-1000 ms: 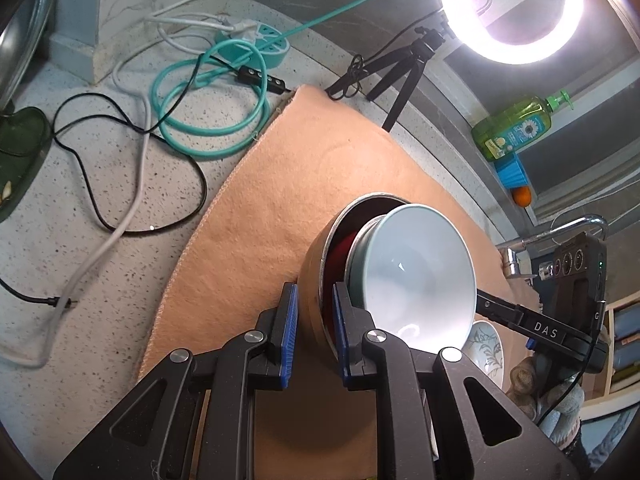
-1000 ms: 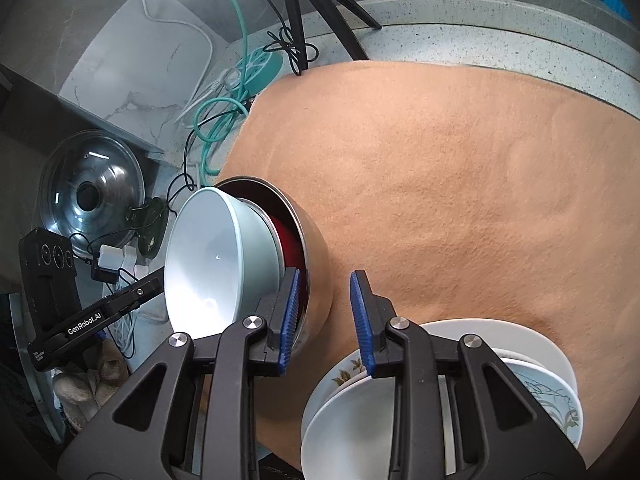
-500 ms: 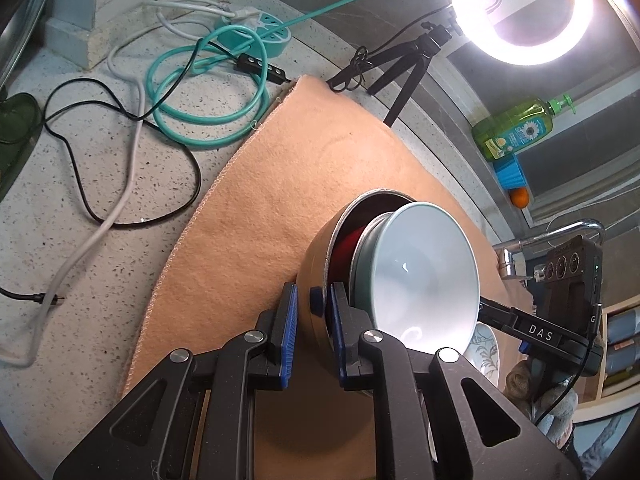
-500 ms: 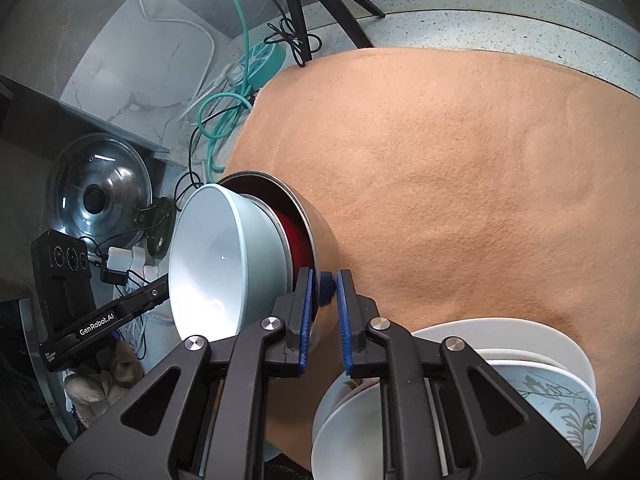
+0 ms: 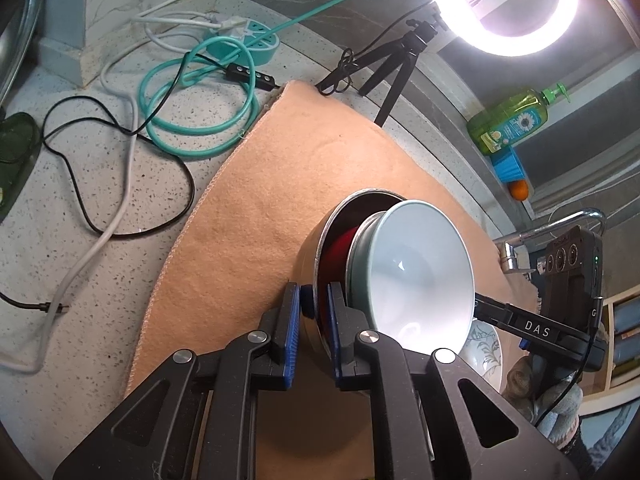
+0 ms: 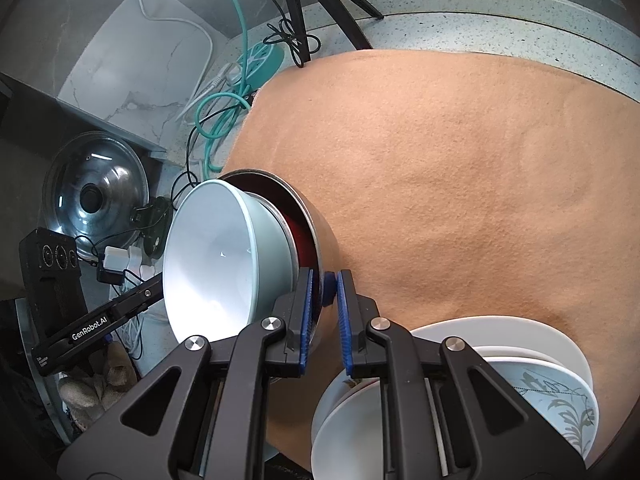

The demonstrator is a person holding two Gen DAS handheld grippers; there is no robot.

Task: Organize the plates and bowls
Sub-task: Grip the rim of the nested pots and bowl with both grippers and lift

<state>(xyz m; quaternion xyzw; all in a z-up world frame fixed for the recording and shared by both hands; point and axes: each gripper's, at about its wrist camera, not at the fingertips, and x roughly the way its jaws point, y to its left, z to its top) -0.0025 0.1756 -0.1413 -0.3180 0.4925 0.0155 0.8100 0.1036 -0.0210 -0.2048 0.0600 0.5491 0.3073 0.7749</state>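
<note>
Your way across the peach mat (image 6: 460, 184) lies open; stacked plates (image 6: 520, 364) and a tripod (image 6: 316, 4) crowd its edges.

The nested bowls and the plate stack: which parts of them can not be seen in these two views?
- Red bowl: both views show only a sliver; the pale blue bowl and the metal bowl cover the rest.
- Plate stack: right wrist view, its near part is hidden by the right gripper and cut by the lower edge.
- Patterned plate: left wrist view, mostly behind the pale blue bowl.
</note>
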